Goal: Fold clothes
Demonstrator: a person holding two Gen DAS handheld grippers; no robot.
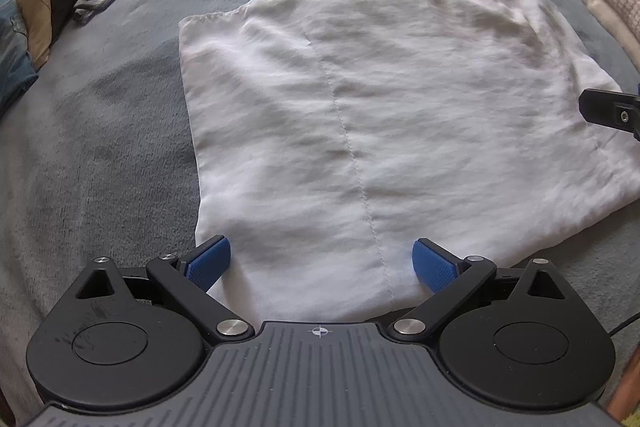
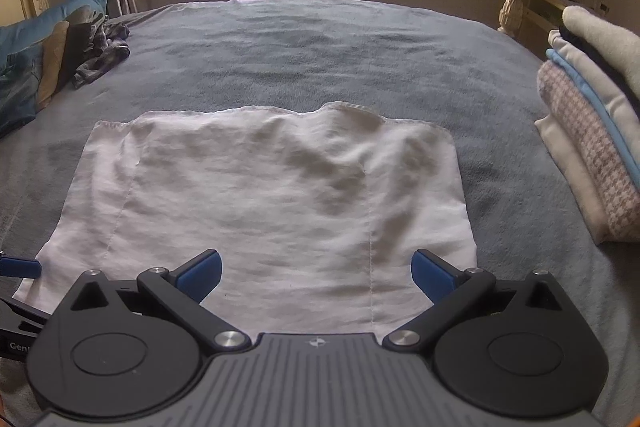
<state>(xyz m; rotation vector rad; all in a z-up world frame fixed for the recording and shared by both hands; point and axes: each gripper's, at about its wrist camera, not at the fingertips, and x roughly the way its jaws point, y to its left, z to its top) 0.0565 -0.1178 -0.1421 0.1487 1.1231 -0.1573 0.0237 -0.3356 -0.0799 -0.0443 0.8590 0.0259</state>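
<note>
Far left, at nine o'clock on the bed (image 2: 320, 39), the unfolded clothes pile (image 2: 60, 59) waits clear of my work area. Centre, the white garment (image 2: 260, 195) lies flat, seams running toward twelve, near hem toward me. My left hand-held gripper (image 1: 320, 267) hangs wide open over that hem, nothing pinched; my right hand-held gripper (image 2: 316, 273) likewise, jaws spread, empty. I judge both are poised for the next fold. At three o'clock the folded stack (image 2: 588, 131) keeps finished pieces apart.
</note>
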